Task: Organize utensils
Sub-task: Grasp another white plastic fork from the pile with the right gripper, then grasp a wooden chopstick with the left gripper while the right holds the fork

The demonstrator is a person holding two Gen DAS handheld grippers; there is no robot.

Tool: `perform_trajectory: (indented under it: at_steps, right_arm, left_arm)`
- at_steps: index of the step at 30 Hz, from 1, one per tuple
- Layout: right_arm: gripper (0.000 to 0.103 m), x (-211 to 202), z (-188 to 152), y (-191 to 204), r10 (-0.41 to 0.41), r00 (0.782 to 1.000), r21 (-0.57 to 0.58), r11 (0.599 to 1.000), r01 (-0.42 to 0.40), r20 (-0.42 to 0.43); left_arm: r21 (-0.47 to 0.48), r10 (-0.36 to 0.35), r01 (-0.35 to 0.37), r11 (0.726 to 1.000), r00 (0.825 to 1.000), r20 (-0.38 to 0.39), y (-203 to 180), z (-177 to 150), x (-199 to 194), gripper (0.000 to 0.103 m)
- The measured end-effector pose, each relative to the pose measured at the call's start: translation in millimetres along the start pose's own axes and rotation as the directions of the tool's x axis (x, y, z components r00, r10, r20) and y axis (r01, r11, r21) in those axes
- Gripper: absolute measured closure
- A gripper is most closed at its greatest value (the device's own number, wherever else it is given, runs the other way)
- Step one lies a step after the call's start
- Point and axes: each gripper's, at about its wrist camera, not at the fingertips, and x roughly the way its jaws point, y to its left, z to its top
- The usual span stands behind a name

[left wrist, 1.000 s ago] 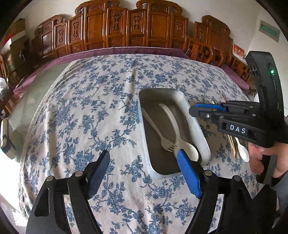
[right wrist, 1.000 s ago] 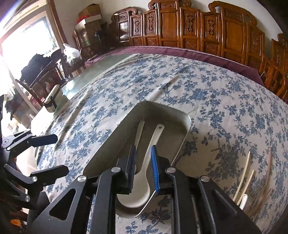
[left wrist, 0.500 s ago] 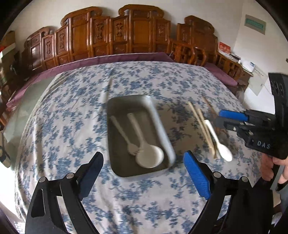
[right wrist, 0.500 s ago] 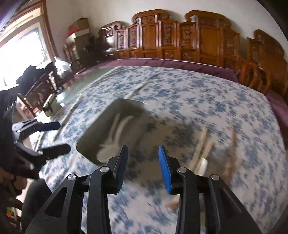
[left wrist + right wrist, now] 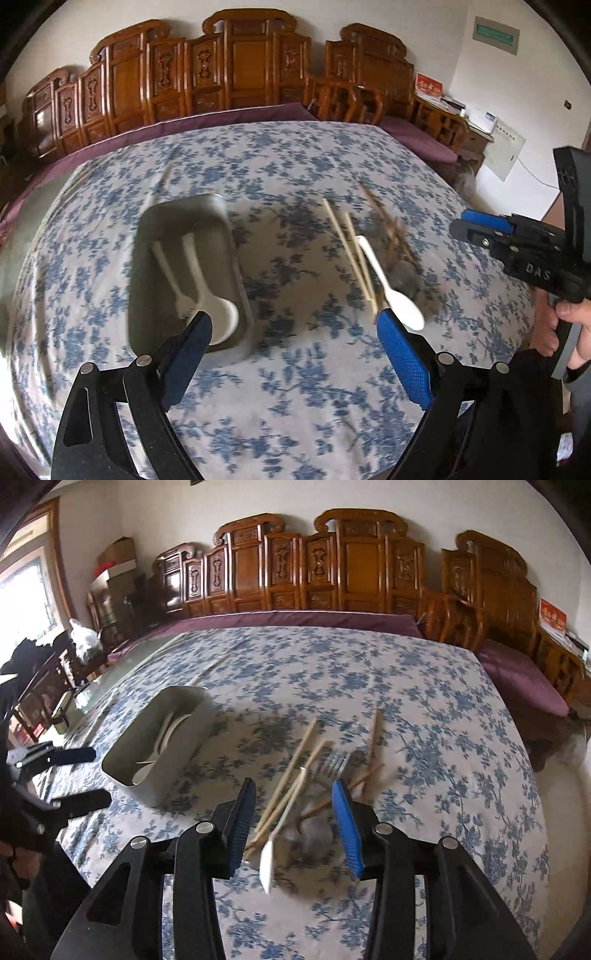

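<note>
A metal tray [image 5: 221, 221] on the floral cloth holds a white fork [image 5: 168, 269] and a white spoon [image 5: 207, 280]; it also shows in the right wrist view [image 5: 159, 779]. To its right lie a loose white spoon [image 5: 391, 291], pale chopsticks [image 5: 347, 251], brown chopsticks [image 5: 391, 229] and, in the right wrist view, a metal fork [image 5: 334, 762]. My left gripper [image 5: 291, 328] is open and empty, above the cloth near the tray's front end. My right gripper [image 5: 293, 799] is open and empty, just above the loose white spoon [image 5: 267, 860] and pale chopsticks [image 5: 291, 775].
Carved wooden chairs [image 5: 243, 66] line the far side of the table. A purple underlayer [image 5: 295, 618] edges the cloth. The right gripper's body [image 5: 532, 254] shows at the right of the left wrist view. Boxes and bags [image 5: 85, 642] stand at the left.
The right gripper has left the tray, swung right over the loose utensils and opened wider. The left gripper has drawn back, so the tray now sits to its left.
</note>
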Motion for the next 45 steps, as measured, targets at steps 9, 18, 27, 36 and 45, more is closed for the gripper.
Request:
perform_trajectory:
  at_steps: [9,18,27,36,45]
  right_arm:
    - [0.062,41.0,-32.9,6.0,0.068,0.99,0.005,0.998,-0.068,-0.12]
    - [0.084,75.8,-55.1,20.2,0.087,0.969,-0.029,0.995,-0.096,-0.23]
    - [0.1,66.0,-52.9,4.6,0.146,0.971,-0.013,0.988,-0.151,-0.188]
    - [0.099,44.9,-50.3,-19.4,0.1,0.989,-0.008,0.995,-0.101,-0.112]
    - [0.099,45.8,-52.7,-36.8,0.064,0.992,0.017,0.998,-0.062,-0.106]
  left_arm:
    - [0.017,-0.015,0.016,1.0,0.999,-0.05,-23.7,-8.1,28.2,0.016]
    - [0.021,0.002,0.0,1.0,0.996,-0.085,-28.9,-18.0,40.3,0.016]
    - [0.025,0.015,-0.011,1.0,0.992,-0.129,-42.4,-21.3,60.7,0.016]
    - [0.069,0.0,0.01,0.998,0.988,-0.154,-70.9,-16.2,89.6,0.027]
    - [0.112,-0.086,0.108,0.988,0.979,-0.187,-102.4,-3.1,115.0,0.074]
